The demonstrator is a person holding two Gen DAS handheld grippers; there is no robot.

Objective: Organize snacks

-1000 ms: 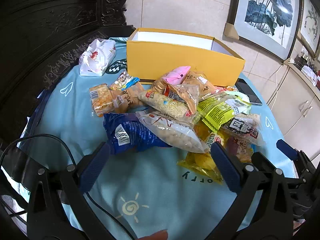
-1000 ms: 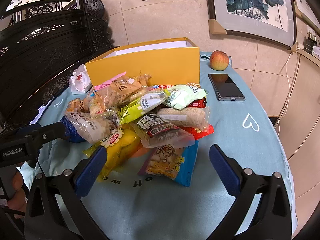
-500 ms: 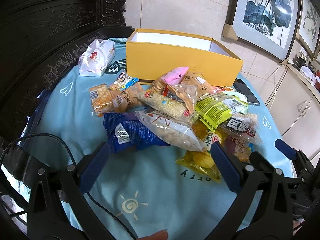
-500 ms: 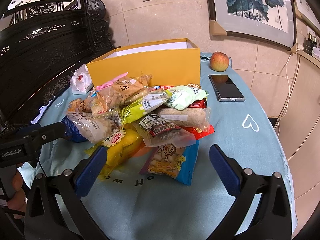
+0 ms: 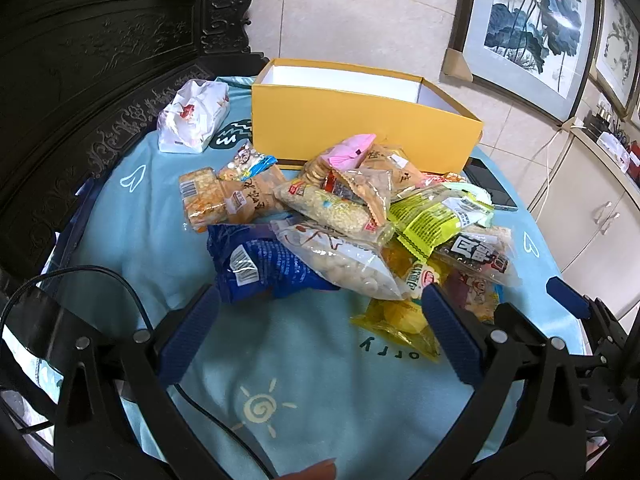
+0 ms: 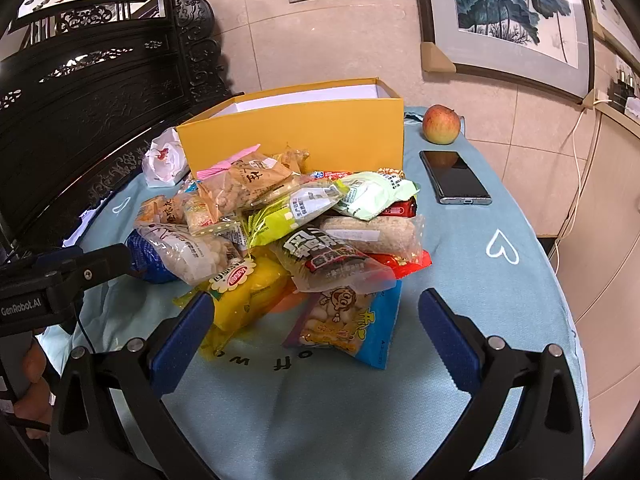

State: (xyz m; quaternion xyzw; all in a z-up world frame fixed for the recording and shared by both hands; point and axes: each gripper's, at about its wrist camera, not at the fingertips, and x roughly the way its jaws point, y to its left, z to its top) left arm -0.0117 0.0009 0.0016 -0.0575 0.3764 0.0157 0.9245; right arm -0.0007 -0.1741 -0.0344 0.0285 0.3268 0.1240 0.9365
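Note:
A heap of snack packets lies on a round table with a light blue cloth. An open yellow box with a white inside stands behind the heap. A blue packet lies at the heap's near left; a clear bag of white puffs rests on it. A yellow packet and a cartoon packet with a blue edge lie nearest my right gripper. My left gripper and my right gripper are both open and empty, just short of the heap.
A white plastic-wrapped pack lies at the back left beside the box. A phone and an apple lie right of the box. Dark carved furniture stands on the left. A black cable runs under my left gripper.
Both grippers have drawn slightly back and up from the heap. Nothing was taken hold of, and both stay open.

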